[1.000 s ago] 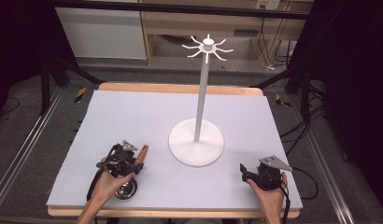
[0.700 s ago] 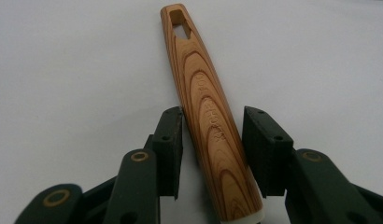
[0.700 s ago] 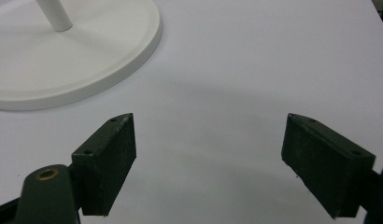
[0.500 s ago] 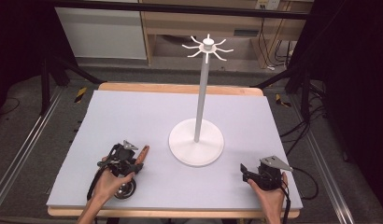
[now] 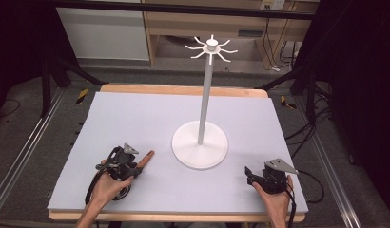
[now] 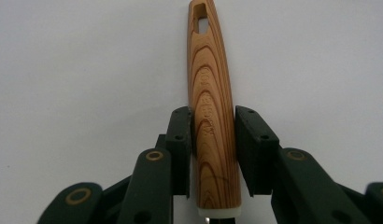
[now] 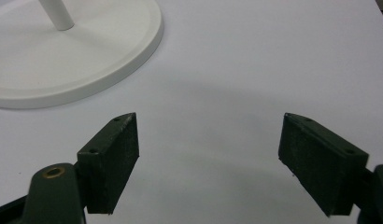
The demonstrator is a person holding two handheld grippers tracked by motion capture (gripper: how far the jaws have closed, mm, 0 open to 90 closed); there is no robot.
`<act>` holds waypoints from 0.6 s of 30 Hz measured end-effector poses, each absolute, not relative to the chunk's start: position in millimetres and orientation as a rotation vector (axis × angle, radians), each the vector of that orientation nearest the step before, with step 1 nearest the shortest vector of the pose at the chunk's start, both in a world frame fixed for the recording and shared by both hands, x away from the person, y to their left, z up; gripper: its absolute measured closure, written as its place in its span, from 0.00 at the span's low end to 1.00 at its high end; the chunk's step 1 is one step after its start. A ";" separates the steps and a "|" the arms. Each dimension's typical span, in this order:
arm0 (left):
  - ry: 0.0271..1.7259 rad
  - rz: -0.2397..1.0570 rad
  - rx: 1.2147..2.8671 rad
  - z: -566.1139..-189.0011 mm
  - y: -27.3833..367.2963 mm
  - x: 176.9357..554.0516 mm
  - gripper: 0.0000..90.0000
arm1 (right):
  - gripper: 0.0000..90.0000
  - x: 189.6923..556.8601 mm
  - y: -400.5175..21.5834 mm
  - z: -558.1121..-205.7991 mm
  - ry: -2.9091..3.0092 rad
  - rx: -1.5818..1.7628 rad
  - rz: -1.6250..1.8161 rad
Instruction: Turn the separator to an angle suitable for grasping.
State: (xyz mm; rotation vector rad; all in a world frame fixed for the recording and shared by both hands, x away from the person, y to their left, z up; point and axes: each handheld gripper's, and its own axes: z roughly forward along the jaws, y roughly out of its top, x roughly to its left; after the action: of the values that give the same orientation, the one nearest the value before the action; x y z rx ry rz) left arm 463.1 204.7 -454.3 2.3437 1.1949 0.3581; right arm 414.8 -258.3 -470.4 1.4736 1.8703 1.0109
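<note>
Wooden handle lay on the bench, left of the white stand, its long axis along the left gripper, whose jaws clamped it; the right gripper, jaws apart, waited right of the stand.

The wooden handle carries a line of embossed letters running along its length, seen in the left gripper view between the jaws; the characters are too faint and blurred to read. In the high view, a small label sits on the shelf edge behind the table, its print too small to make out. No other text, number or sign is legible.
</note>
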 end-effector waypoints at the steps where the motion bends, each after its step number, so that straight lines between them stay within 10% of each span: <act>1: 1.192 0.357 2.347 -454.7 203.9 463.1 0.74 | 0.23 414.8 -258.2 -470.4 1.872 1.473 1.011; 18: 1.153 0.378 2.425 -450.4 187.3 481.3 0.68 | 0.23 415.5 -259.0 -470.3 1.880 1.480 1.013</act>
State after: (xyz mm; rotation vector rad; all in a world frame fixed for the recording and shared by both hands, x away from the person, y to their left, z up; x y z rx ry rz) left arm 481.3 187.3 -450.4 2.4247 1.1530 0.3776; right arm 415.5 -259.0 -470.3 1.4798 1.8805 1.0132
